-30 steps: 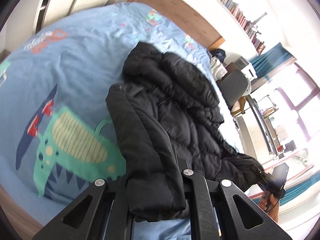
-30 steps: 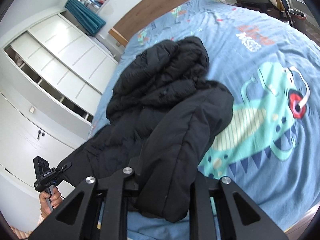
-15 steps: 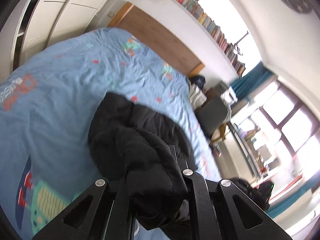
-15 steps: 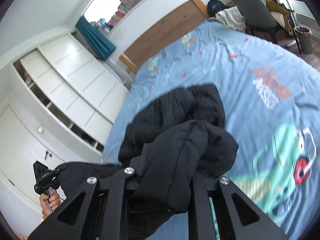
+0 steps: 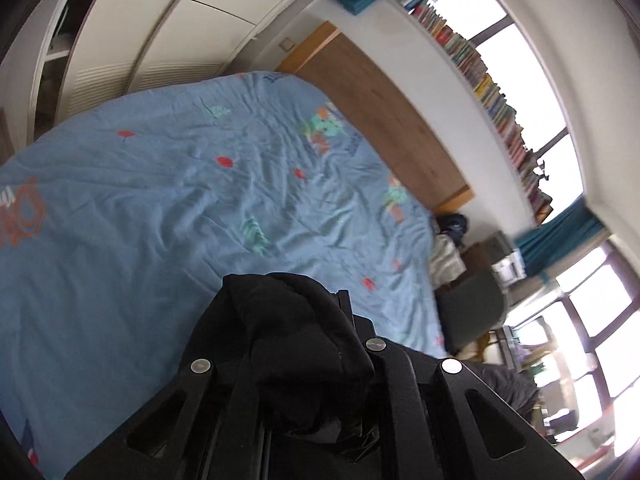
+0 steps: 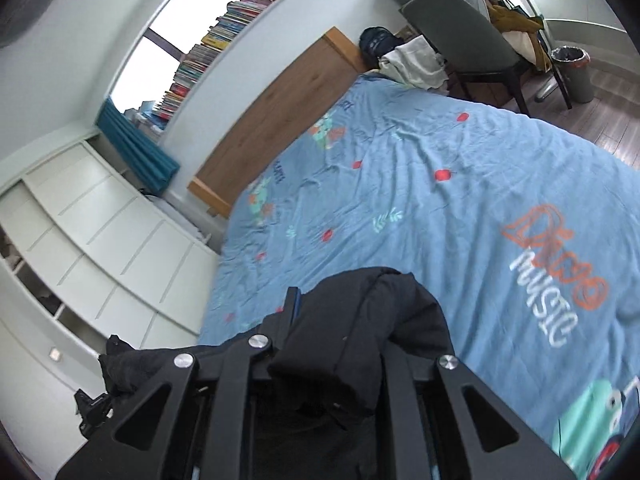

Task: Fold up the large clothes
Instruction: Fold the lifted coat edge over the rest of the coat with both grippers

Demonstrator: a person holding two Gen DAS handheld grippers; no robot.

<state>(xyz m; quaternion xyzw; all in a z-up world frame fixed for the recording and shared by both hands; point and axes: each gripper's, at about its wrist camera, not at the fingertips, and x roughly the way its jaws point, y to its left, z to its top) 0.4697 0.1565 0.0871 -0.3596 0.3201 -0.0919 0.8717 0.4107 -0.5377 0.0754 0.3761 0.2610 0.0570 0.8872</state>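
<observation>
Both tools have risen since a second ago: then the black quilted puffer jacket (image 5: pixel 296 320) lay spread across the bed, and now it hangs bunched off the tools, above the covers. On the left wrist view the left tool (image 5: pixel 292 344) is closed on a thick wad of the jacket, which bulges over both fingers. On the right wrist view the right tool (image 6: pixel 340 344) is likewise clamped on a fold of the same jacket (image 6: pixel 360 320), the cloth draping over its right finger. Below both lies the light blue dinosaur-print bed cover (image 6: pixel 460 208), wrinkled, reaching to a wooden headboard (image 6: pixel 280 120).
</observation>
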